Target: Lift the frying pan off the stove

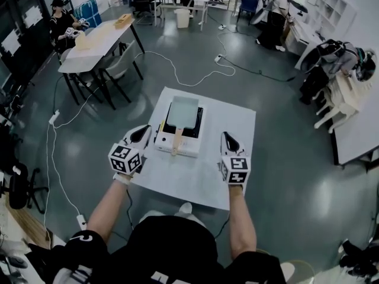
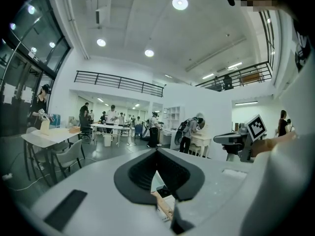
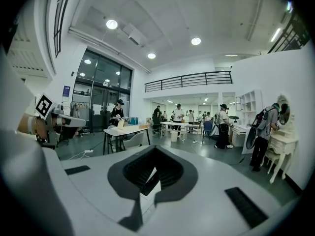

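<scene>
In the head view a rectangular grey frying pan [image 1: 182, 112] with a wooden handle [image 1: 177, 139] rests on a white portable stove [image 1: 180, 131], which stands on a white table [image 1: 201, 170]. My left gripper [image 1: 144, 132] hovers shut just left of the stove, holding nothing. My right gripper [image 1: 227, 137] is shut and empty, to the right of the stove. In the left gripper view the shut jaws leave a small gap through which the wooden handle [image 2: 162, 203] and stove show. The right gripper view shows my right gripper [image 3: 153, 173] with its dark jaws together.
Grey floor surrounds the small table, with cables [image 1: 177, 76] lying on it. A long table with chairs [image 1: 98, 43] stands at back left, white desks [image 1: 349, 108] at right, and several people work in the background.
</scene>
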Motion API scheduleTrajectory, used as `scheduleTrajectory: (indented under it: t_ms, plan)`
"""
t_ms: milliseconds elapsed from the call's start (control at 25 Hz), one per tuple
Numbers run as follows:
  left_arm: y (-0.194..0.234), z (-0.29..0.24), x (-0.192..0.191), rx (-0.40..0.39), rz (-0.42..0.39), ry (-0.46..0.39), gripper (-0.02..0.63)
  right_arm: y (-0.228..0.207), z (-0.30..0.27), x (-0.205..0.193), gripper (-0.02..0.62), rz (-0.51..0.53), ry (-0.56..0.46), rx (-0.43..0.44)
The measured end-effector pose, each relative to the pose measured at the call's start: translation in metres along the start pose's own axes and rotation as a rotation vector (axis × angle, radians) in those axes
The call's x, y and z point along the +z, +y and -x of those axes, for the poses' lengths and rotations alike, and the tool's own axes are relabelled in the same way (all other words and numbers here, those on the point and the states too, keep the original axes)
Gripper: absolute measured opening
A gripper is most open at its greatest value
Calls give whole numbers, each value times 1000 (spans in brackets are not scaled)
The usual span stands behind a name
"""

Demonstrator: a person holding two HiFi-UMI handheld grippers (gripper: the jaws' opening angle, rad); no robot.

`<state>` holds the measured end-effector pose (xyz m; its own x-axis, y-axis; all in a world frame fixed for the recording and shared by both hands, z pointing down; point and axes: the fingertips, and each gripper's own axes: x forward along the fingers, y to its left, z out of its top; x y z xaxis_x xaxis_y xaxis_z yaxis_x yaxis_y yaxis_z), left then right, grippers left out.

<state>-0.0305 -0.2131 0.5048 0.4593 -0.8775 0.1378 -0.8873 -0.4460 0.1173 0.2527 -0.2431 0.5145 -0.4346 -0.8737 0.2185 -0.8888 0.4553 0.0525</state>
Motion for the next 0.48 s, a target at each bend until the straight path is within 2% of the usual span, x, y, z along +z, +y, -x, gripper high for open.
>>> scheduleTrajectory:
  t_ms: [480]
  plan:
    - [0,-23,4,-12,-2,-6,-2,-10,-10,3,-6,5,-5,-2]
